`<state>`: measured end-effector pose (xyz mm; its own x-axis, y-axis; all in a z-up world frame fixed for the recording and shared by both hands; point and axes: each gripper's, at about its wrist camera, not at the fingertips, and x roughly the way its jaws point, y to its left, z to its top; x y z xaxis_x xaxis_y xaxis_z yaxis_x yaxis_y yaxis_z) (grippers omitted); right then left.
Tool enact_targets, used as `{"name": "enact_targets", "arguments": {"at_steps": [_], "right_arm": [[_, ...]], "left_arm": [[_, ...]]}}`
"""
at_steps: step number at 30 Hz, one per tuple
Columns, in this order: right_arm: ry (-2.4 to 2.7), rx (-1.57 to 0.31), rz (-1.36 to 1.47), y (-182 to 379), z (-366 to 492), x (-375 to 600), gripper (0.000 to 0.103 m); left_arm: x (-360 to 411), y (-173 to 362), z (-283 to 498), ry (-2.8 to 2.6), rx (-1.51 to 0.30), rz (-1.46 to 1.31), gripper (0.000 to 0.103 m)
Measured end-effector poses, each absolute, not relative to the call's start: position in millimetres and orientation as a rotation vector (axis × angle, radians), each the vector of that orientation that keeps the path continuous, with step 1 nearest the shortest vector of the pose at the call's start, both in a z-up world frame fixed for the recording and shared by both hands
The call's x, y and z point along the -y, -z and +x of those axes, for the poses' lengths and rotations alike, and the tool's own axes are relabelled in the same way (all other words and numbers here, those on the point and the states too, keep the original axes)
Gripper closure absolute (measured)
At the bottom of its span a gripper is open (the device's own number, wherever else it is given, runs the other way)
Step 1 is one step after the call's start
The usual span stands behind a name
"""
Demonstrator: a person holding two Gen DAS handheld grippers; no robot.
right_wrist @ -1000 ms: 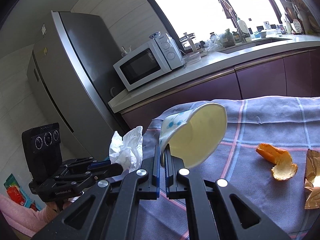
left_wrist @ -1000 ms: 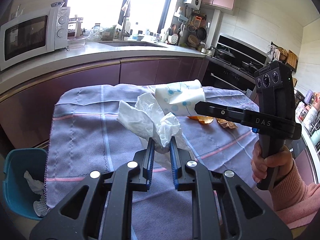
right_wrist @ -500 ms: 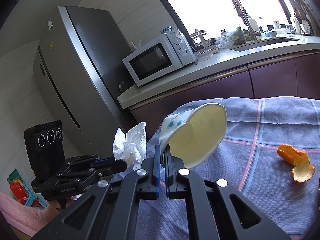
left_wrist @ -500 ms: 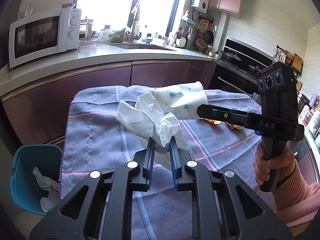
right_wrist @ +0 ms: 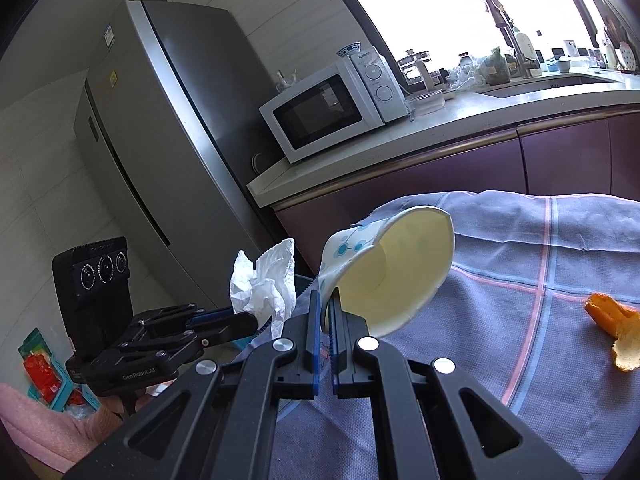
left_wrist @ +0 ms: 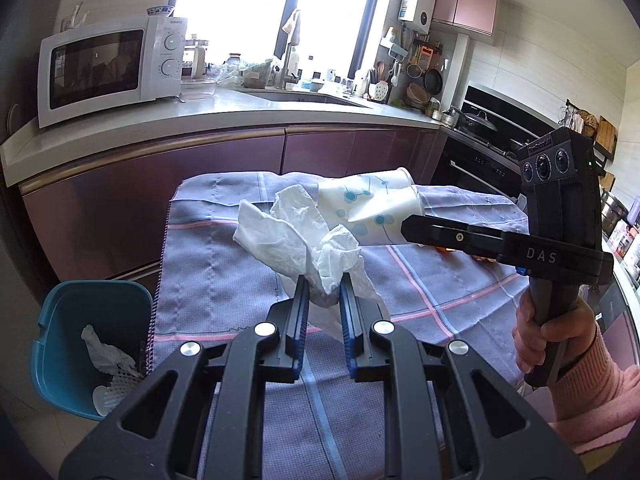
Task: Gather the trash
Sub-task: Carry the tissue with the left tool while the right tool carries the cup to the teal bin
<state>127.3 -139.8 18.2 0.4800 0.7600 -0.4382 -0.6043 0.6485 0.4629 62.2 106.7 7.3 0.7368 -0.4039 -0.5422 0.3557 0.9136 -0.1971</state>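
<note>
My left gripper (left_wrist: 324,292) is shut on a crumpled white tissue (left_wrist: 298,240) and holds it above the checked blue cloth (left_wrist: 224,280) on the table. My right gripper (right_wrist: 325,308) is shut on the rim of a white paper cup with blue dots (right_wrist: 394,268), held on its side above the cloth. The cup also shows in the left wrist view (left_wrist: 372,208), just behind the tissue. The left gripper with the tissue (right_wrist: 264,284) shows in the right wrist view. A teal bin (left_wrist: 88,340) with trash in it stands on the floor left of the table.
An orange peel (right_wrist: 612,328) lies on the cloth at the right. Purple cabinets (left_wrist: 200,184) and a counter with a microwave (left_wrist: 108,68) stand behind the table. A steel fridge (right_wrist: 160,152) stands at the left.
Both grippers have moved left with the tissue and the cup. The teal bin has come further into the left wrist view. The orange peel has slid toward the right edge.
</note>
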Motion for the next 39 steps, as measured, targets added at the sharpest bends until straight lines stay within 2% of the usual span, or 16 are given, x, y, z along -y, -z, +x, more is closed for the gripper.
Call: {"name": "enact_targets", "arguments": {"at_steps": [39], "right_arm": [[-0.993,-0.734,0.208,-12,144,62,0.1]], "left_arm": [[-188,-8,49,0.234,-0.599,-0.135,0.087]]}}
